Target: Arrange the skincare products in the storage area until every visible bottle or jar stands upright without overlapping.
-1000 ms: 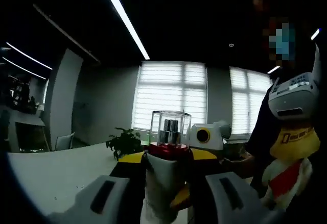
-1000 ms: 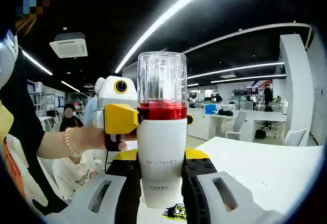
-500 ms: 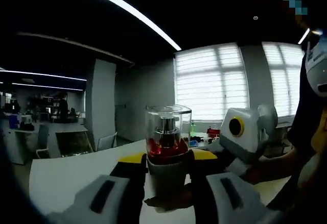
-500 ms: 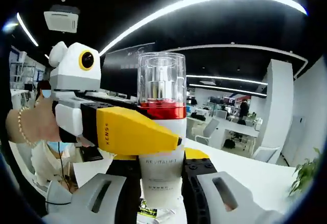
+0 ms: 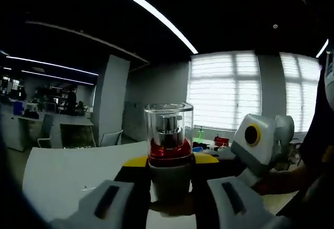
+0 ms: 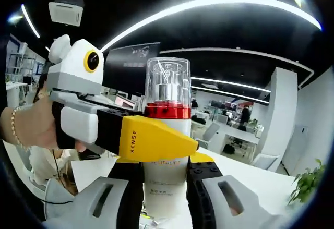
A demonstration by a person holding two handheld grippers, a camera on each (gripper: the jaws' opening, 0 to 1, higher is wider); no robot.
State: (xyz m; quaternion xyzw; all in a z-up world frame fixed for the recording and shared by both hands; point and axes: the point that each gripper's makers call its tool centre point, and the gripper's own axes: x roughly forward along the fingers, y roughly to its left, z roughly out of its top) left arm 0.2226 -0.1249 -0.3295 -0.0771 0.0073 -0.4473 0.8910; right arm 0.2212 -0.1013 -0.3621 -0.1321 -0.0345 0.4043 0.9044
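Above the table (image 5: 62, 171), both the left gripper (image 5: 169, 200) and right gripper (image 6: 166, 200) are clamping the upright bottle (image 6: 166, 135) mid-handover, so one should be letting go before the other is placing it.

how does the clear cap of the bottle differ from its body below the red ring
The clear cap is see-through, showing a silver pump inside; the body is opaque white with printed lettering. The cap stands free above both claws; the body sits between the right claw jaws, and the left claw crosses in front of it. Both look round and belong to one upright bottle.
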